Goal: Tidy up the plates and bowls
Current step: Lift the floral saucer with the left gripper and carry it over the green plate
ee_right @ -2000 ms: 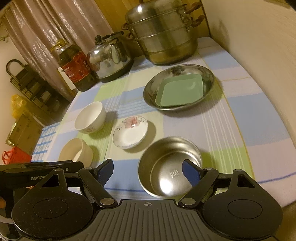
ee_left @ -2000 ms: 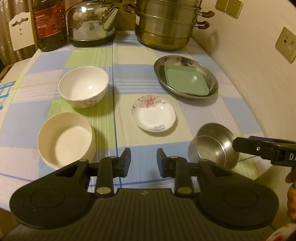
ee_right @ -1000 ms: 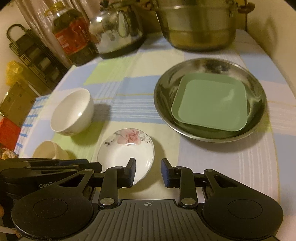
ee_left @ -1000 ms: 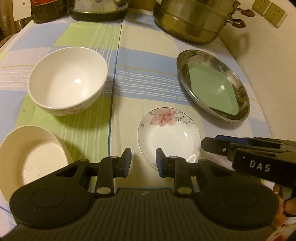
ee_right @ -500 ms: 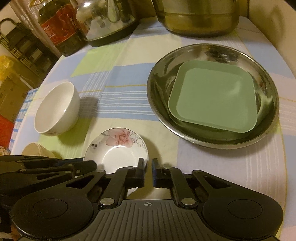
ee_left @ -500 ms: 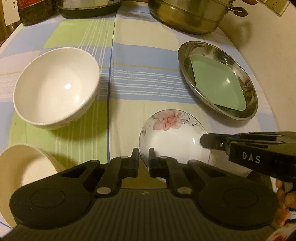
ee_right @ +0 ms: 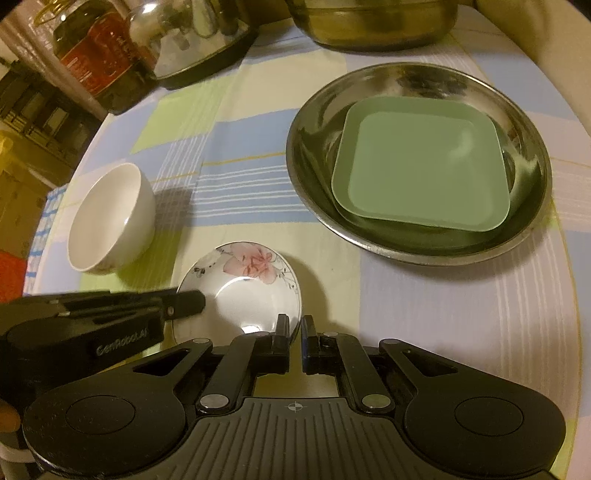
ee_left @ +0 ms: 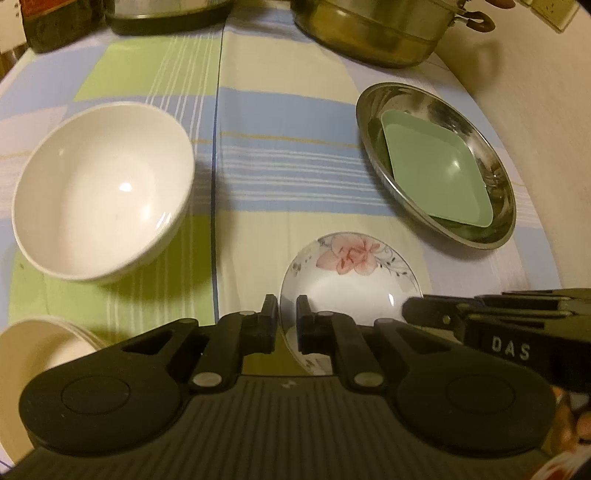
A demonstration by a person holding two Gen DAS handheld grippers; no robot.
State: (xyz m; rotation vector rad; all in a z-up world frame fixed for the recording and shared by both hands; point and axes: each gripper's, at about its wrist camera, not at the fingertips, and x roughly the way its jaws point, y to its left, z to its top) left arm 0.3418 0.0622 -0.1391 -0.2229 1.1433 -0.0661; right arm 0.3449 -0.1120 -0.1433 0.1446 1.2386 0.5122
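Note:
A small white floral saucer (ee_left: pixel 351 280) sits on the checked tablecloth; it also shows in the right wrist view (ee_right: pixel 242 286). My left gripper (ee_left: pixel 287 321) is shut on its left rim. My right gripper (ee_right: pixel 294 338) is shut on its right rim. A green square plate (ee_right: pixel 421 162) lies in a steel round dish (ee_right: pixel 528 122), far right. A white bowl (ee_left: pixel 103 188) stands at the left, a cream bowl (ee_left: pixel 33 354) at the near left.
A steel steamer pot (ee_left: pixel 373 26), a kettle (ee_right: pixel 192 33) and an oil bottle (ee_right: pixel 96 51) stand along the back. A wall (ee_left: pixel 535 92) runs on the right. The table's edge curves at the left (ee_right: pixel 55 206).
Both grippers moved forward and down to the floral saucer and closed on its opposite rims. The steel bowl near the front has left the views.

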